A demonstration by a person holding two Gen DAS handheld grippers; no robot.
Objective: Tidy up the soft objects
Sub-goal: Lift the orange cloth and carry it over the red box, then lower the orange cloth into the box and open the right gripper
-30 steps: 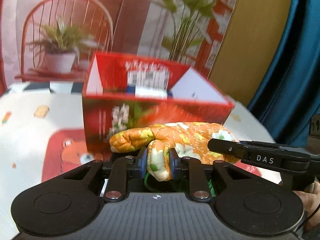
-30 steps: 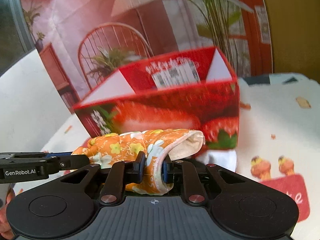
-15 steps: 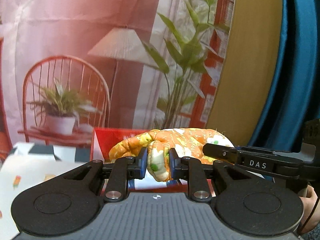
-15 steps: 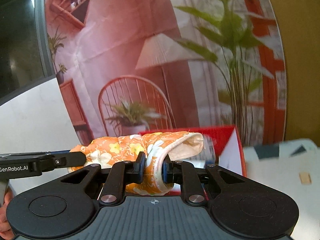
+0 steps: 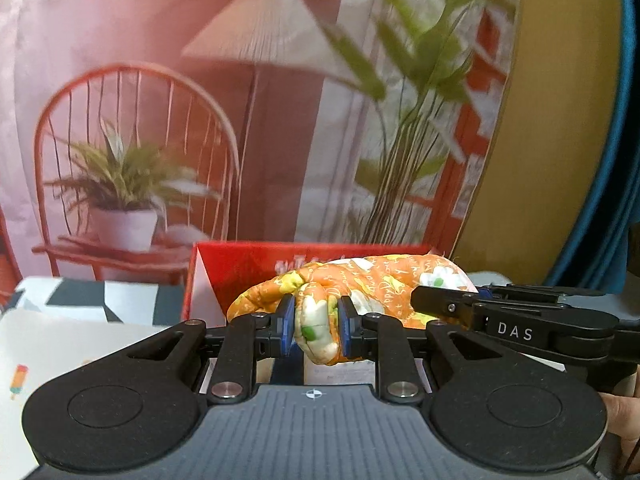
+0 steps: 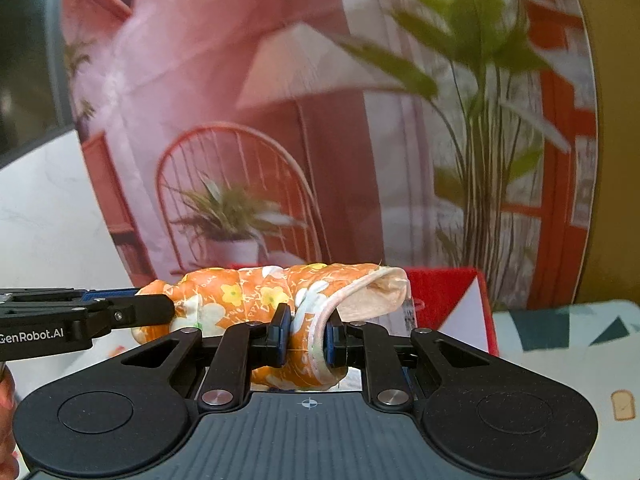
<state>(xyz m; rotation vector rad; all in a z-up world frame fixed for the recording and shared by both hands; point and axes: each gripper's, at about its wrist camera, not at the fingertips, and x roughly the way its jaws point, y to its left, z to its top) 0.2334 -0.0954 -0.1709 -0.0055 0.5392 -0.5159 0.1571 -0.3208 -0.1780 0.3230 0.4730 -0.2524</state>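
Observation:
An orange floral oven mitt (image 5: 372, 284) is held in the air between both grippers, above the open red strawberry box (image 5: 240, 264). My left gripper (image 5: 315, 330) is shut on the mitt's thumb. My right gripper (image 6: 306, 338) is shut on the mitt's cuff end, and the mitt (image 6: 248, 296) stretches to the left there, its pale lining showing. The other gripper's fingers (image 5: 452, 304) reach in from the right of the left wrist view and from the left of the right wrist view (image 6: 132, 312). The box (image 6: 444, 292) shows behind the mitt.
A printed backdrop with a chair, potted plant and lamp (image 5: 256, 40) stands behind the box. The tablecloth (image 5: 48, 344) with cartoon prints lies below, also in the right wrist view (image 6: 580, 360). A blue curtain (image 5: 616, 160) hangs at the right.
Both grippers have lifted the mitt from the table in front of the box up to above the box's rim. The box now sits low in both views.

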